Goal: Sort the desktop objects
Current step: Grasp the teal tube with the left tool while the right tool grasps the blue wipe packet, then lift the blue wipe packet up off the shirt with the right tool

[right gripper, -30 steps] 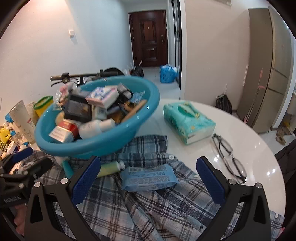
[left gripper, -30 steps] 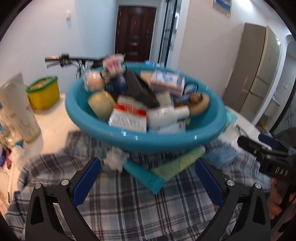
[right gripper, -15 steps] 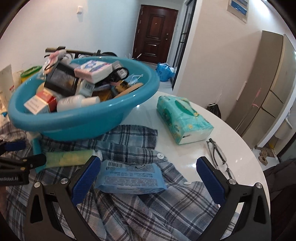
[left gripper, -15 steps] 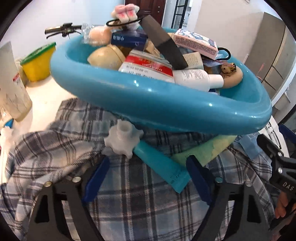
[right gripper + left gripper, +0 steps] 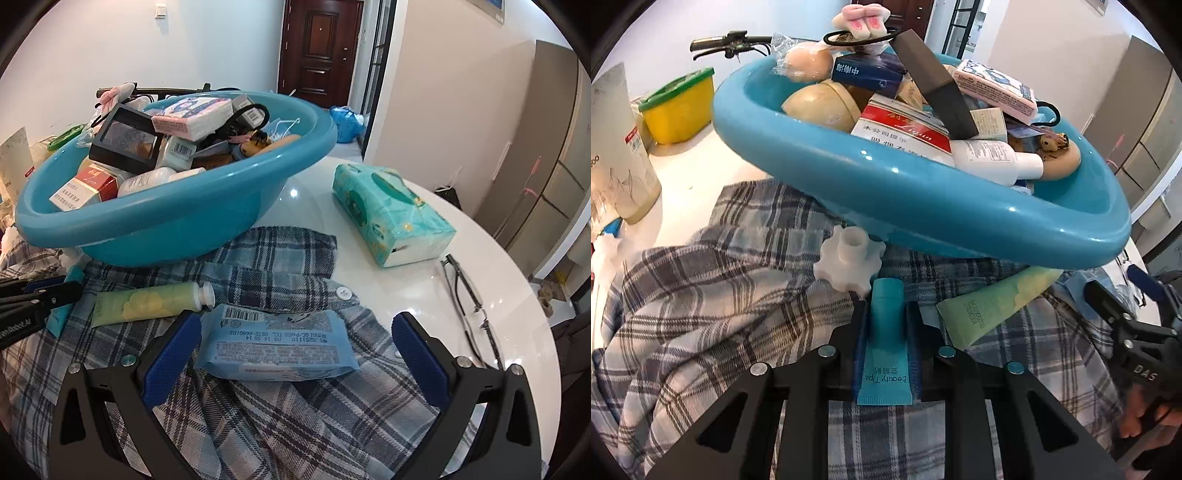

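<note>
My left gripper (image 5: 885,325) is shut on a teal "Beauty Tips" tube (image 5: 885,354) lying on the plaid shirt (image 5: 713,314), just in front of the blue basin (image 5: 923,206) piled with boxes and bottles. A white star-shaped knob (image 5: 847,262) and a green tube (image 5: 993,301) lie beside it. My right gripper (image 5: 295,350) is open, its jaws on either side of a blue wet-wipes pack (image 5: 277,345) on the shirt (image 5: 258,417). The green tube (image 5: 147,302) and the basin (image 5: 177,218) show to its left.
A teal tissue pack (image 5: 391,214) and glasses (image 5: 469,310) lie on the white round table (image 5: 406,291) to the right. A yellow tub (image 5: 679,105) and a tall paper cup (image 5: 617,147) stand at the left. The left gripper (image 5: 33,299) reaches in beside the basin.
My left gripper moved forward and closed on the teal tube. My right gripper moved down and forward, so that its open jaws flank the wipes pack.
</note>
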`<action>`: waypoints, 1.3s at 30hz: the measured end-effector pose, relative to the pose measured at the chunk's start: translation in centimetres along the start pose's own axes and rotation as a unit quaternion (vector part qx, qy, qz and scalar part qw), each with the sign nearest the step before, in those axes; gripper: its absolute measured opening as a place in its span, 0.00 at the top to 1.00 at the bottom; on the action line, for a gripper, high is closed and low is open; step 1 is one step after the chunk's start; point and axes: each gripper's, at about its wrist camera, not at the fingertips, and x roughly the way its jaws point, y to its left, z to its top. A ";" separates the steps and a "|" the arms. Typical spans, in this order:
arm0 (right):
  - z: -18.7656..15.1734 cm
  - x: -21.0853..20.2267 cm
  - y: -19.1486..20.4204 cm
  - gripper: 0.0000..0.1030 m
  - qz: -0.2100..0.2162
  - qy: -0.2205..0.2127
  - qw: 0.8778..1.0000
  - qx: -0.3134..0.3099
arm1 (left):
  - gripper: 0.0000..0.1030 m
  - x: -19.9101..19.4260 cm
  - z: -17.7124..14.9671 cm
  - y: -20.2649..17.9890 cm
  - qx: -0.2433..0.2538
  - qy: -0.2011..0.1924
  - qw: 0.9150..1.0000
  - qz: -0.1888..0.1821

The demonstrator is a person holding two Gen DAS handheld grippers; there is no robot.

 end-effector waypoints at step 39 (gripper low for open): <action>-0.7 2.3 -1.5 0.18 0.016 0.056 0.998 0.015 | 0.79 -3.4 -2.4 -5.1 0.067 0.016 0.998 -0.017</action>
